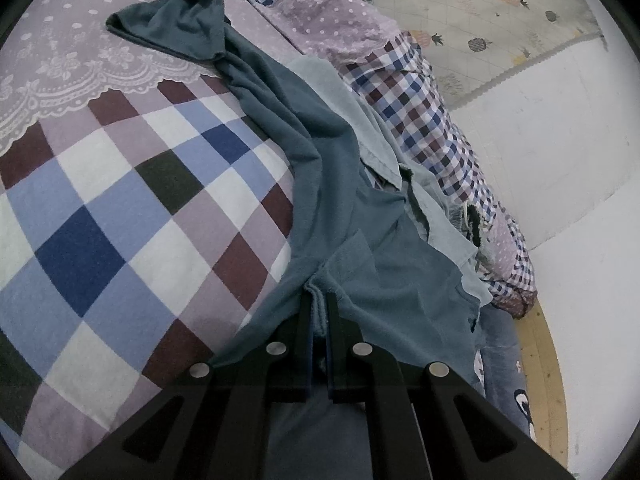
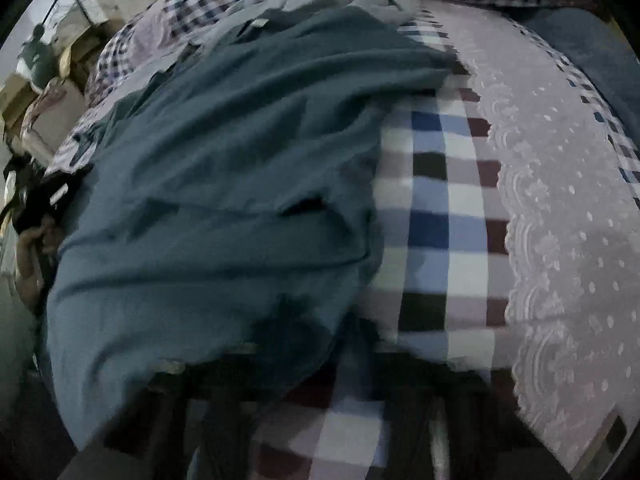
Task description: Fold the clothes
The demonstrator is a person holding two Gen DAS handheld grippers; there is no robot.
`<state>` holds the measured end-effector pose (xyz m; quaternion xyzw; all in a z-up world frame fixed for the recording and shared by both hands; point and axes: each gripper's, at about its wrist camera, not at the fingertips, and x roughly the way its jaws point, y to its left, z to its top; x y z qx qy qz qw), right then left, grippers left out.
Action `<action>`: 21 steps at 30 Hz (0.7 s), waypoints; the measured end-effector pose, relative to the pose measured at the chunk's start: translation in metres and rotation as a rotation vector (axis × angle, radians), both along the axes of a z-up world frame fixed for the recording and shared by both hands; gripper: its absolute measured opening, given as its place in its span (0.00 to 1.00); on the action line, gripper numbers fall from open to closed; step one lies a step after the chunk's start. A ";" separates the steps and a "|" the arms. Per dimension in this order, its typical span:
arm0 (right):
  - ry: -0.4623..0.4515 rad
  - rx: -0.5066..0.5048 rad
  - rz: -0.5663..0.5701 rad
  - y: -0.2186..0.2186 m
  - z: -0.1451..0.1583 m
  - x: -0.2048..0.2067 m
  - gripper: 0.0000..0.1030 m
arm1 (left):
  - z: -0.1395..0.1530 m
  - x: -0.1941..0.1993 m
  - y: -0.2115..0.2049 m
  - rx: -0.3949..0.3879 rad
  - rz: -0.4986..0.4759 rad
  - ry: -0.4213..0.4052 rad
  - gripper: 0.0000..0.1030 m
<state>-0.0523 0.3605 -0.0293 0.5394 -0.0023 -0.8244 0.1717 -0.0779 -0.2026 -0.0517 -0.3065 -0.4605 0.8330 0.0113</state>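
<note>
Here, a fold of the teal T-shirt [image 1: 320,200] is seen pinched between the two black fingers of the left gripper [image 1: 319,300], which are drawn close together on the fabric. In the left wrist view the garment is stretched away from that grip in a long twisted band across the checked bedspread [image 1: 120,220], with one sleeve [image 1: 180,20] lying on the lilac lace panel [image 1: 60,40] at the far end. A paler blue-grey garment [image 1: 360,120] is laid just beside the T-shirt, along the bed's edge, and a pineapple-patterned mat [image 1: 500,20] and white floor [image 1: 560,160] are shown beyond it; none of that floor is shown by the other camera.

The right wrist view is blurred. There the teal T-shirt [image 2: 220,180] is spread in broad wrinkles over the left half of the bed, with the checked bedspread [image 2: 432,220] and the lace panel [image 2: 560,200] to its right. The right gripper [image 2: 316,360] is covered by the cloth's near edge and smeared by blur, so whether it is clenched or released cannot be told. Cardboard boxes [image 2: 24,92] are shown at the far left of this view only.
</note>
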 end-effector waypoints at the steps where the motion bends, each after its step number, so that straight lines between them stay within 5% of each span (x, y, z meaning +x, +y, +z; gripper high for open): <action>1: 0.000 -0.005 -0.025 0.005 0.002 0.005 0.18 | 0.001 0.000 -0.001 0.014 -0.009 0.006 0.04; 3: -0.003 -0.049 -0.095 0.020 0.014 0.027 0.26 | 0.004 0.001 -0.002 0.039 -0.025 0.017 0.10; 6: 0.003 -0.083 -0.110 0.030 0.028 0.071 0.42 | 0.013 0.004 0.001 0.042 -0.063 0.040 0.36; 8: -0.015 -0.078 -0.107 0.032 0.033 0.108 0.42 | 0.021 0.007 0.006 0.012 -0.085 0.049 0.57; 11: -0.051 -0.057 -0.104 0.034 0.031 0.160 0.42 | 0.036 0.016 0.014 -0.024 -0.105 0.068 0.73; 18: -0.112 0.014 -0.094 0.030 0.020 0.219 0.42 | 0.061 0.051 0.013 -0.052 -0.109 0.111 0.75; 20: -0.127 0.036 -0.091 0.028 0.017 0.230 0.32 | 0.068 0.061 0.008 -0.055 -0.100 0.125 0.76; 21: -0.134 0.047 -0.089 0.027 0.016 0.236 0.03 | 0.071 0.065 0.004 -0.054 -0.095 0.133 0.76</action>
